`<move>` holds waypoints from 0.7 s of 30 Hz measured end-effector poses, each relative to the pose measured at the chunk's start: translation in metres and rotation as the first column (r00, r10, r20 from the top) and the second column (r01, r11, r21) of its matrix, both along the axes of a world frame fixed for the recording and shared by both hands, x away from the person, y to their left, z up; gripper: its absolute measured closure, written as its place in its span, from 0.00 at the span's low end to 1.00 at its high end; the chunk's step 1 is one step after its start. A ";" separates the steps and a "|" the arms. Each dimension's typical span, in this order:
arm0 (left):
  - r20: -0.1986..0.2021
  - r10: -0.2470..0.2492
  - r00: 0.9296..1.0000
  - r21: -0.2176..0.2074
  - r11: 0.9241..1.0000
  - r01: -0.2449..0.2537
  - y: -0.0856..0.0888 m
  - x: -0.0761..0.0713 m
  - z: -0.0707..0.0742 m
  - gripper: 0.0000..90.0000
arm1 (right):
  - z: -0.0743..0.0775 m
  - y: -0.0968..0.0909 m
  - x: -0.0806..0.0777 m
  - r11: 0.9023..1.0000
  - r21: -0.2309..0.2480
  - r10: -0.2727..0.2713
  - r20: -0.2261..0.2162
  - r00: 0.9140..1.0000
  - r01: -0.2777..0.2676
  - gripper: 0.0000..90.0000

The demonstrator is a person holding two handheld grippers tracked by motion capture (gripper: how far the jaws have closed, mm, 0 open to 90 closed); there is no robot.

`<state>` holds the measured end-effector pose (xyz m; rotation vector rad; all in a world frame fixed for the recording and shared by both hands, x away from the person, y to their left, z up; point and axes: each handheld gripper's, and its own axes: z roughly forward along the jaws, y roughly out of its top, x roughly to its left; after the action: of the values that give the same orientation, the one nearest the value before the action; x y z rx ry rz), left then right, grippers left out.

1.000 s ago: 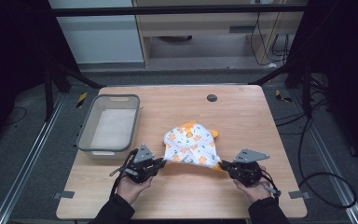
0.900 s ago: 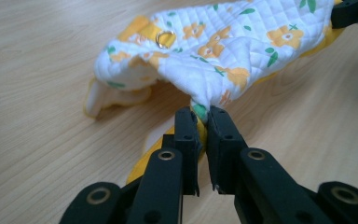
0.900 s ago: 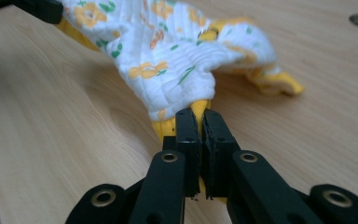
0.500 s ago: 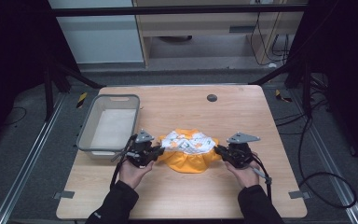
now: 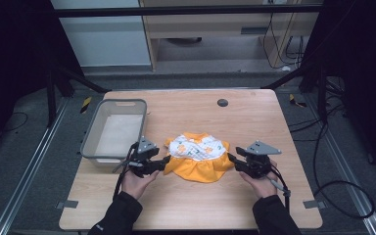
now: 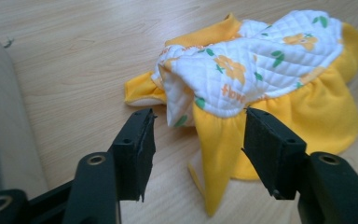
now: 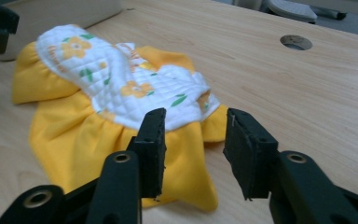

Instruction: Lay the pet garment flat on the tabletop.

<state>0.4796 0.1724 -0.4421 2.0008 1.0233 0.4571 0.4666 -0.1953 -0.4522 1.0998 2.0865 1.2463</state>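
Observation:
A small yellow dress [image 5: 196,157] with a white quilted flower-print top lies crumpled on the wooden table [image 5: 254,122], its yellow skirt toward me. My left gripper [image 5: 165,160] sits at its left edge and my right gripper [image 5: 230,158] at its right edge. The jaws of both have just been opening. In the left gripper view the left gripper [image 6: 199,116] is open, with a fold of the dress [image 6: 261,65] lying loose between the pads. In the right gripper view the right gripper [image 7: 194,116] is open over the skirt corner of the dress [image 7: 121,93], not pinching it.
A grey plastic bin [image 5: 89,142] stands at the table's left, close behind my left hand; its wall [image 6: 0,116] shows beside the left jaw. A round cable hole [image 5: 222,103] sits near the table's far edge, also seen as the hole [image 7: 296,42].
Both grippers carried the dress edge away from me and inward, folding the white top over the yellow skirt. They have since opened and let the cloth go.

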 end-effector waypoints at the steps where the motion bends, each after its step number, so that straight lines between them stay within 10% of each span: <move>1: 0.004 -0.005 1.000 -0.005 1.000 0.005 0.003 -0.005 0.000 0.46 | -0.001 -0.002 -0.004 1.000 -0.008 0.007 -0.004 1.000 -0.007 0.60; 11: -0.056 -0.015 0.998 0.084 0.996 0.020 0.012 -0.022 -0.032 0.45 | -0.038 -0.010 -0.016 0.992 -0.122 0.028 -0.104 0.994 -0.041 0.51; 21: -0.056 -0.032 0.998 0.092 0.995 0.037 -0.002 -0.011 -0.044 0.57 | -0.051 -0.001 0.008 0.995 -0.096 0.028 -0.127 0.992 -0.040 0.57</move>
<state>0.4684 0.1705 -0.4862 2.1204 1.0151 0.4410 0.4749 -0.1963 -0.5030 1.1291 2.2431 1.1026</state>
